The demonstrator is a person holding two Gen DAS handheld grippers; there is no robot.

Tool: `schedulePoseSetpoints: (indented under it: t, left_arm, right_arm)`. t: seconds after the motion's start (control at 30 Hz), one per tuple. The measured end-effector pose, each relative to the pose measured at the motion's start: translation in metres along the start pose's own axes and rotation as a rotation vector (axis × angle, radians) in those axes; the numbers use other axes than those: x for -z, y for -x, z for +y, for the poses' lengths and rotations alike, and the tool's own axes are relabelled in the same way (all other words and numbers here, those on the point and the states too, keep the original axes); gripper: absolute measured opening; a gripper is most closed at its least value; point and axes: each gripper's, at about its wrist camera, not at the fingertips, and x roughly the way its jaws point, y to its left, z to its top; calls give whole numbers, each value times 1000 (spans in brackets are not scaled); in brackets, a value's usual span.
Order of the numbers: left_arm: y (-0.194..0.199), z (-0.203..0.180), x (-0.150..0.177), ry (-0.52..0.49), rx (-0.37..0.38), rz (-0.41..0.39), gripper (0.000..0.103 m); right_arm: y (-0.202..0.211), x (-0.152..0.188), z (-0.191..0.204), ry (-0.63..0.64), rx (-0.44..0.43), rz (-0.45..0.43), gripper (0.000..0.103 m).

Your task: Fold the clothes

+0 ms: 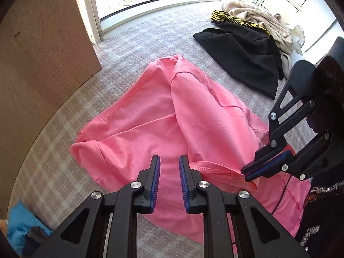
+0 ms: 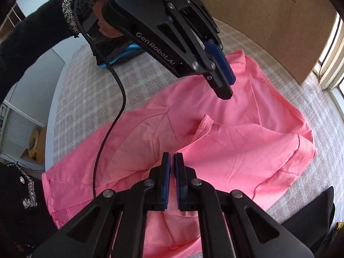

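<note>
1. A bed with a grey and white checked cover (image 1: 64, 150) carries all the clothes.
2. A pink top (image 1: 137, 133) lies crumpled in the middle.
3. Far right sits a pile: a black garment (image 1: 243, 53), a yellow and black one (image 1: 228, 18), a cream one (image 1: 258, 15).
4. A blue garment (image 1: 19, 221) lies near left.

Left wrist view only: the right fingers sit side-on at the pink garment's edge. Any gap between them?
Observer: Right wrist view shows a thin gap between the fingers of the right gripper; no pinch on the pink garment is confirmable.
Operator: Anything beyond the tips?
Observer: A knitted pink cord lies on the cloth there.
Operator: And mine, from outside?
Observer: The left gripper hangs above the garment, a black cable trailing from it.
</note>
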Motion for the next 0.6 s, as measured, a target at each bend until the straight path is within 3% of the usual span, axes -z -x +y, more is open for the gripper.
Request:
schedulePoseSetpoints:
  t: [0.13, 0.2, 0.23, 0.3, 0.37, 0.47, 0.5, 0.6]
  left_arm:
    - [-13, -5, -3, 5, 12, 1, 17]
    - [-18, -14, -3, -22, 27, 1, 17]
    - [-20, -19, -3, -41, 26, 4, 17]
    - [-25, -26, -3, -73, 20, 24, 17]
    - [-28, -31, -2, -84, 23, 45, 17]
    - [-33, -34, -2, -87, 19, 60, 19]
    - [-34, -34, -3, -88, 21, 63, 19]
    - [-39, -37, -1, -95, 20, 92, 19]
  right_arm:
    - [42, 18, -37, -201, -153, -111, 17]
    - [66, 23, -63, -293, -165, -185, 25]
    - [74, 24, -76, -337, -142, -213, 25]
    - [82, 21, -103, -403, -13, -223, 25]
    - [74, 11, -123, -424, 92, -164, 26]
    - [44, 2, -140, -473, -1, -98, 26]
    - [33, -1, -139, -460, 5, -69, 26]
    - [9, -8, -127, -366, 192, 1, 20]
